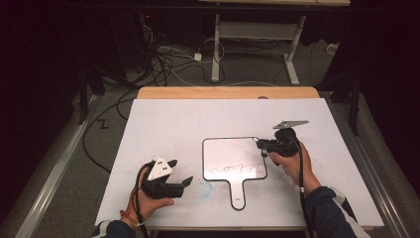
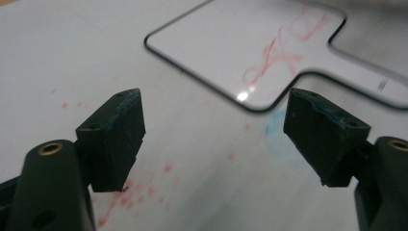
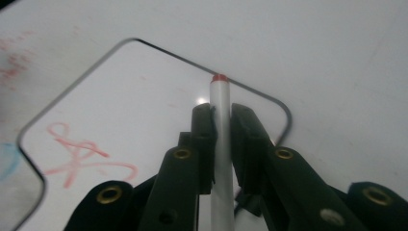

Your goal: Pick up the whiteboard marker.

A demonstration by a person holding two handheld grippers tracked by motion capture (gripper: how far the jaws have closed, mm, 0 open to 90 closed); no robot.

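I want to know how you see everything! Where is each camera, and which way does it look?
High view: above the person's side, looking forward and down at the table; both hands, sleeves and grippers show.
Left gripper view: rides the left gripper, looking past its open jaws at the whiteboard paddle.
Right gripper view: rides the right gripper, along jaws clamping a red-tipped marker.
All share the paddle's red scribble.

Whiteboard [image 1: 233, 158] on table [image 1: 163, 124] — centred.

Red scribble on whiteboard [image 1: 233, 157], illegible; no readable text.
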